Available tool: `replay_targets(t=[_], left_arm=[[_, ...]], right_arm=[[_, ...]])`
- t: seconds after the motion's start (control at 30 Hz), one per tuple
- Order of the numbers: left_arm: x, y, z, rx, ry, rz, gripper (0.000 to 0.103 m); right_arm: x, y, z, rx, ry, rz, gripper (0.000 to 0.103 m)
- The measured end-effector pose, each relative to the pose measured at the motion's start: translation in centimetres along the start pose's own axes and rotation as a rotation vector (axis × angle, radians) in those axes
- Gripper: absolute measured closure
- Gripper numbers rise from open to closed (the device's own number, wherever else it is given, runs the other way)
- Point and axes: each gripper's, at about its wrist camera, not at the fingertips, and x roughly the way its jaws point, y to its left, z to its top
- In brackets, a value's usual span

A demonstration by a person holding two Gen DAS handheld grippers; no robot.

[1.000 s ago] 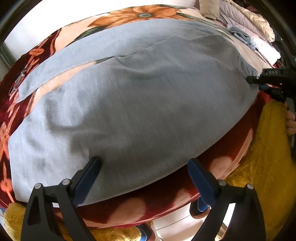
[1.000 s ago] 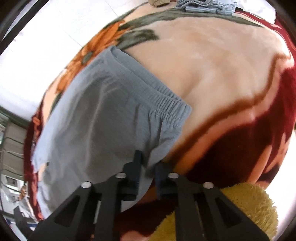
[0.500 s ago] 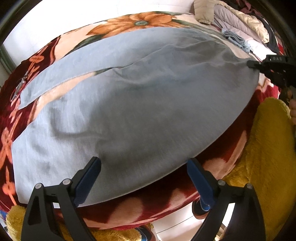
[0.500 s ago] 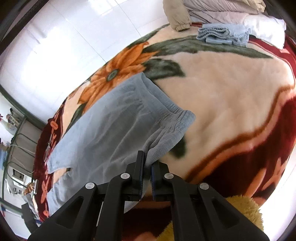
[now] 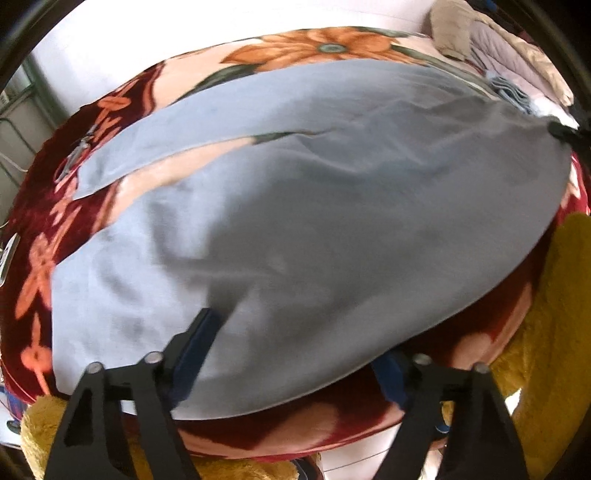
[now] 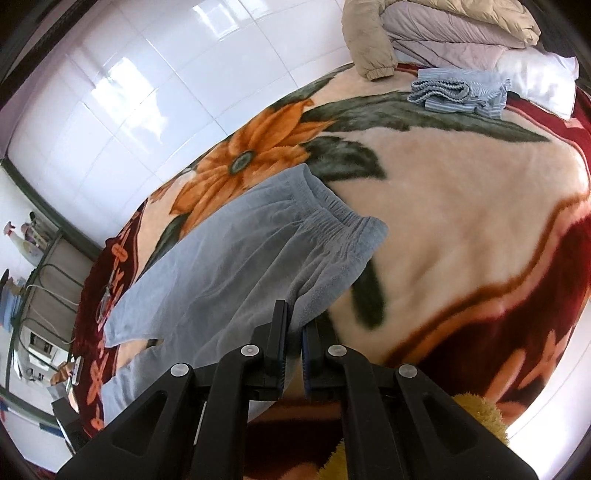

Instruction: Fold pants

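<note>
Grey sweatpants (image 5: pixel 295 221) lie spread on a floral blanket (image 5: pixel 325 48), legs running to the left. My left gripper (image 5: pixel 295 347) is open, its fingers astride the near edge of the near leg; the left finger (image 5: pixel 195 343) lies on the cloth. My right gripper (image 6: pixel 293 328) is shut on the near corner of the elastic waistband (image 6: pixel 332 229) and holds it lifted off the blanket. It also shows at the right edge of the left wrist view (image 5: pixel 561 133).
A folded blue striped garment (image 6: pixel 458 92), a white pillow (image 6: pixel 535 77) and bundled quilts (image 6: pixel 443 29) lie at the head of the bed. Yellow plush fabric (image 5: pixel 554 332) hangs along the near edge. A white tiled wall (image 6: pixel 147 92) stands beyond.
My right gripper has lifted the waistband corner higher and drawn it back. My left gripper has moved forward onto the near leg; the cloth there has risen and rumpled.
</note>
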Motion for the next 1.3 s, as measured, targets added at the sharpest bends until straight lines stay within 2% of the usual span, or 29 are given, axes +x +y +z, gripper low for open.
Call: replay_targets(t=[0.07, 0.1, 0.13, 0.23, 0.43, 0.53, 0.67, 0.8, 0.93, 0.97, 1.03, 1.3], left_arm=[[-0.3, 0.5, 0.0, -0.016, -0.013, -0.016, 0.05], [-0.5, 0.7, 0.1, -0.02, -0.022, -0.032, 0.068], [-0.9, 0.9, 0.2, -0.025, -0.034, -0.055, 0.082], [-2.3, 0.9, 0.4, -0.032, -0.075, -0.077, 0.09], [-5.6, 1.9, 1.6, -0.084, -0.17, -0.121, 0.092], [-5.9, 2.7, 2.2, -0.106, -0.175, -0.131, 0.093], [-6.2, 2.6, 2.3, -0.113, -0.177, -0.138, 0.094], [-6.1, 2.0, 2.4, -0.088, -0.171, -0.128, 0.094], [-5.9, 1.9, 2.3, -0.083, -0.16, -0.127, 0.094], [-5.9, 1.9, 2.3, -0.086, -0.16, -0.13, 0.094], [-6.0, 2.0, 2.3, -0.087, -0.157, -0.134, 0.095], [-8.5, 2.5, 4.4, -0.077, -0.207, -0.116, 0.095]], right_arm=[[0.1, -0.1, -0.1, 0.002, 0.005, -0.004, 0.096], [0.2, -0.2, -0.2, 0.002, 0.008, -0.008, 0.096], [0.2, -0.3, -0.3, 0.001, 0.011, -0.011, 0.096], [0.3, -0.7, -0.5, 0.007, 0.018, -0.003, 0.096], [0.7, -0.9, 0.2, 0.018, 0.013, 0.0, 0.091], [1.2, -1.0, 0.6, 0.023, 0.022, -0.044, 0.082], [1.8, -2.1, 1.0, 0.046, 0.031, -0.068, 0.081], [2.8, -3.6, 1.0, 0.113, 0.066, -0.06, 0.081], [2.9, -5.1, 1.1, 0.184, 0.066, -0.032, 0.081], [2.8, -5.1, 1.1, 0.183, 0.064, -0.029, 0.081], [2.4, -4.7, 1.3, 0.156, 0.048, -0.024, 0.095], [-0.2, -1.1, 4.3, 0.02, -0.039, -0.019, 0.097]])
